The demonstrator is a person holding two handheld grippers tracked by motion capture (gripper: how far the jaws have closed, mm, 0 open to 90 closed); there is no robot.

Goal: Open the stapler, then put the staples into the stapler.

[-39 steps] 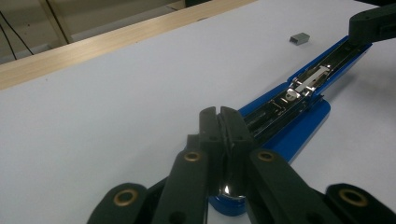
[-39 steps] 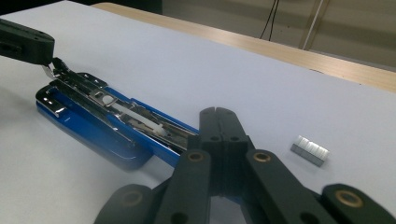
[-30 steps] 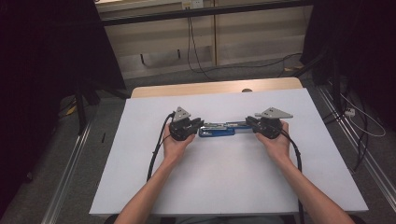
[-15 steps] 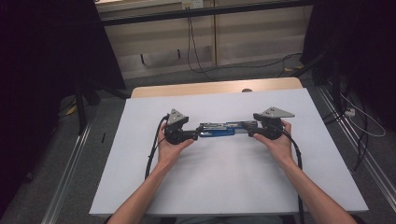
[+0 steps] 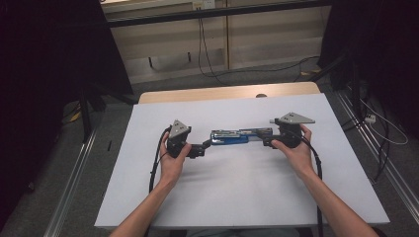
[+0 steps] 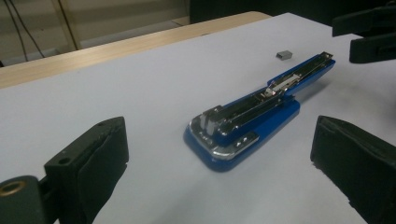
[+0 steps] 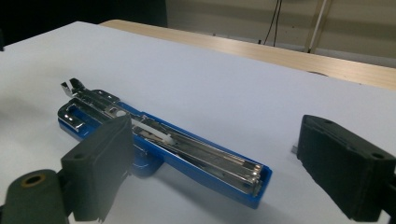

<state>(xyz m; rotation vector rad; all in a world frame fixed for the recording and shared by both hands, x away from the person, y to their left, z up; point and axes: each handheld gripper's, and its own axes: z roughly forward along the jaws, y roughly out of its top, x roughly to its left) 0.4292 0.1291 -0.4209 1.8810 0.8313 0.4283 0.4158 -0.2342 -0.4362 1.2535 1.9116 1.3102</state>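
Standing wide apart, the jaws of the left gripper (image 5: 203,148) have just been opening and grip nothing; in the left gripper view the near end of the blue stapler (image 6: 252,116) lies on the sheet ahead of them, clear of both pads. The right gripper (image 5: 264,139) likewise has its jaws spread after just opening, and in the right gripper view the stapler (image 7: 163,147) lies partly behind the left-hand pad, so contact there cannot be judged; the other pad stands well clear of it.

Count: one stapler (image 5: 237,136), lying flat between the two grippers near the middle of the white sheet (image 5: 237,197), its top arm swung open so the metal staple channel faces up. One small grey block, possibly a strip of staples (image 6: 283,54), rests on the sheet just beside the far end of the stapler. Two hands, one on each gripper; one cable trails from each.

No brand, label or writing can be read on the stapler or the grippers.

The white sheet covers a wooden table (image 5: 197,94), of which a strip along the far edge is exposed. Both forearms are cut off by the lower edge of the high view. The surrounding room is dark and hard to make out.
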